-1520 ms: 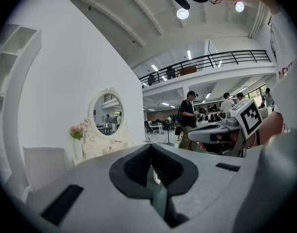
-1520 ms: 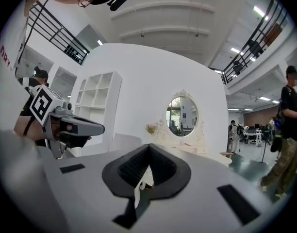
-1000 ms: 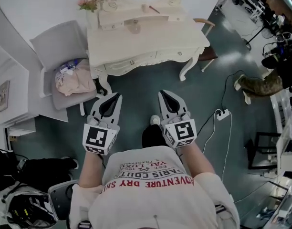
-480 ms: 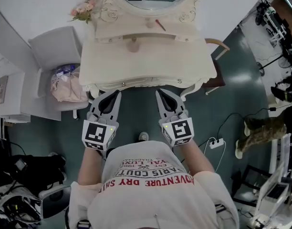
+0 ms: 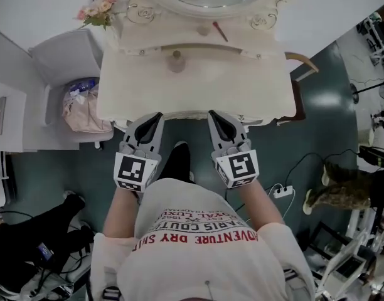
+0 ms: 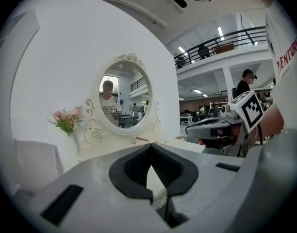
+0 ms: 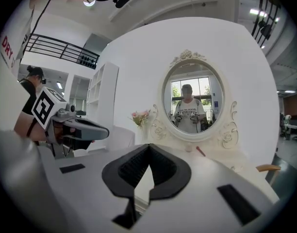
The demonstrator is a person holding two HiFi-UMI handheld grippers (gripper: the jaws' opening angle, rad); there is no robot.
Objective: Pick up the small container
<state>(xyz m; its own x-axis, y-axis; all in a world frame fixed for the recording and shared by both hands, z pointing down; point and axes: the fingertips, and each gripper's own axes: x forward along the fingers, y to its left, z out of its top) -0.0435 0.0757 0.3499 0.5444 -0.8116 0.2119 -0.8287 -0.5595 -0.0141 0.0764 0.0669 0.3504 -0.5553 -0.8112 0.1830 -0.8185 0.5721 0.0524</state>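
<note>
Approach stage, probably: left tongs [image 5: 154, 118] and right tongs [image 5: 213, 116] are held shut and empty at the front edge of the cream carved desk [image 5: 242, 86]. The small pale round container [image 5: 176, 61] is parked well back on it. A forward reach with opened tongs is needed next.

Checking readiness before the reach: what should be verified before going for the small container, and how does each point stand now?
1. Small container visible on the dressing table: ok.
2. Left gripper empty: ok.
3. Right gripper empty: ok.
4. Jaws apart for a grab: not ok, both shut.
5. A gripper at the container: not ok, both are by the table's near edge.
</note>
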